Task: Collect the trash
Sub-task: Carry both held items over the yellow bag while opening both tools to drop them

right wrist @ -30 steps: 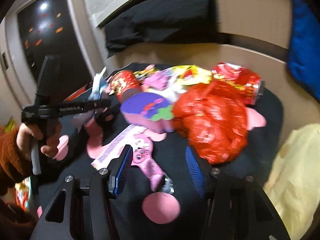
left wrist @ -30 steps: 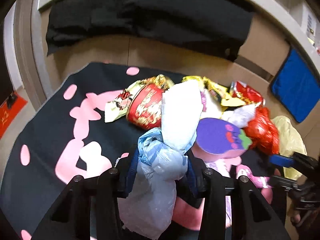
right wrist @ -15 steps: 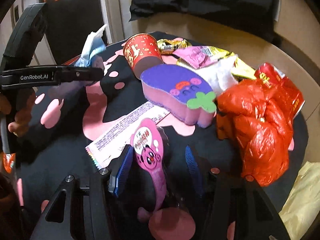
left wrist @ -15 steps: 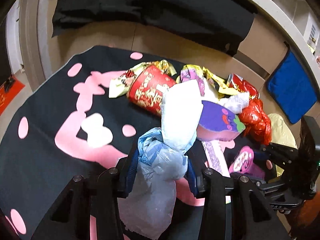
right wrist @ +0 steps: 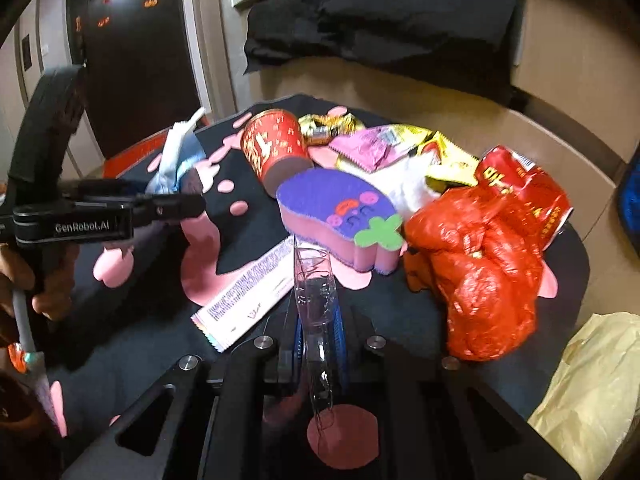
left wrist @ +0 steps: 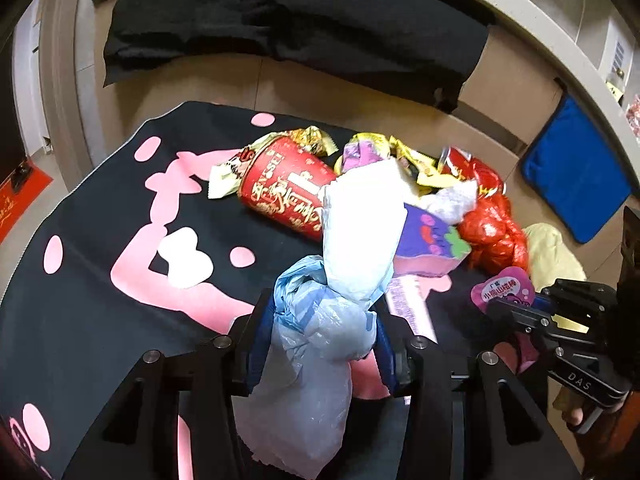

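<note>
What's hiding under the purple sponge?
The purple sponge sits on the black cloth with pink shapes, one end overlapping a pink patch. Whatever is directly beneath is covered. A white printed wrapper lies beside it.

Two grippers are showing: the left gripper (left wrist: 320,344) and the right gripper (right wrist: 318,332). One red cup (right wrist: 276,148) is lying on its side. One purple sponge (right wrist: 340,216) is sitting beside it. One red bag (right wrist: 476,272) is lying crumpled, and one yellow bag (right wrist: 592,384) is resting off the cloth. One blue bag (left wrist: 316,364) is showing, with one white tissue (left wrist: 360,240) sticking up from it. One white strip wrapper (right wrist: 252,292) is lying flat. One clear pack (right wrist: 314,280) is standing on edge. One pink wrapper (right wrist: 368,148) is lying among gold wrappers (right wrist: 440,152), whose number is unclear. One patterned cloth (left wrist: 100,260) is lying under everything.
</note>
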`<state>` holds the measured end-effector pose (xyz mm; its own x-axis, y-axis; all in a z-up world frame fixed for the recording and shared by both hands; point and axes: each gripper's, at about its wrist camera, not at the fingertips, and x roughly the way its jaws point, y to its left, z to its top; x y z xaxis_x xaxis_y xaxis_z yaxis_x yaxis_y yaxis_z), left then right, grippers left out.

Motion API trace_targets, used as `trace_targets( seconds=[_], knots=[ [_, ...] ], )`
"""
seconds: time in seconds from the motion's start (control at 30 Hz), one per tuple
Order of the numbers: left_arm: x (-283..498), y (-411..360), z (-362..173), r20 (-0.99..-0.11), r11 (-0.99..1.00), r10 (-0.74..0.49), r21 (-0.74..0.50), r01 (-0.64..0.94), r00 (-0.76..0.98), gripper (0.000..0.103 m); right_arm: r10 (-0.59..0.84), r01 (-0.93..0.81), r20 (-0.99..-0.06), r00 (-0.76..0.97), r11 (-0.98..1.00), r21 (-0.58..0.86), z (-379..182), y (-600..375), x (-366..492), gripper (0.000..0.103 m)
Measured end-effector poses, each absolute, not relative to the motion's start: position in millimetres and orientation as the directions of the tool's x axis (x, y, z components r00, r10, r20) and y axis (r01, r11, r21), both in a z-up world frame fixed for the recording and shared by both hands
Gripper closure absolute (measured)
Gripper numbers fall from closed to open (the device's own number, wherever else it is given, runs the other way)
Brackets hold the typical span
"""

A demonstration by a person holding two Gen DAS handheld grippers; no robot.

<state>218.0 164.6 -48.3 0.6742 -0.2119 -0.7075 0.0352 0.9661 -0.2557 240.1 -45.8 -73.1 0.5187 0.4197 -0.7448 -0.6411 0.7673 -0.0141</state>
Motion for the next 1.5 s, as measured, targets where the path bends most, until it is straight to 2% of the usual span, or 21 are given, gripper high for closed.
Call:
trace_targets(
  seconds=[0.13,0.37,0.67,0.9,1.07,1.2,1.5],
  knots=[
    [211.6,151.9,-24.0,-0.667,0.973,-0.195,-0.223,0.057,0.719,0.057,0.425,-0.626,-0.723,0.545,0.78,-0.013,-57.0,-51.7,235.6,0.09],
    [197.8,114.3,31.5,-0.574,0.979,-0.194,-0.165,0.12,0.796,0.057,0.453,-0.559,-0.631,0.63,0.829,0.037,-13.5,-84.4,227.8,0.09],
    [198.6,27.1,83.6,-0.494,0.962,-0.271,-0.116,0.247,0.826,0.057,0.347,-0.407,-0.529,0.775,0.913,0.003,45.5,-158.1,204.0,0.09],
    [216.8,-58.0,80.4,-0.512,0.898,-0.434,-0.18,0.401,0.741,0.057,0.185,-0.222,-0.474,0.861,0.975,-0.022,72.0,-239.4,184.6,0.09],
    [232.3,-122.7,61.6,-0.555,0.841,-0.524,-0.22,0.494,0.645,0.057,0.084,-0.104,-0.49,0.868,0.994,-0.013,69.2,-294.4,175.7,0.09],
    [240.1,-161.8,43.2,-0.594,0.812,-0.556,-0.239,0.533,0.581,0.057,0.022,-0.031,-0.508,0.861,0.999,-0.01,60.1,-324.1,176.5,0.09],
    [268.8,-198.4,15.1,-0.641,0.806,-0.555,-0.256,0.534,0.53,0.057,0.029,0.015,-0.579,0.815,0.997,0.07,27.5,-357.9,205.5,0.09]
  ],
)
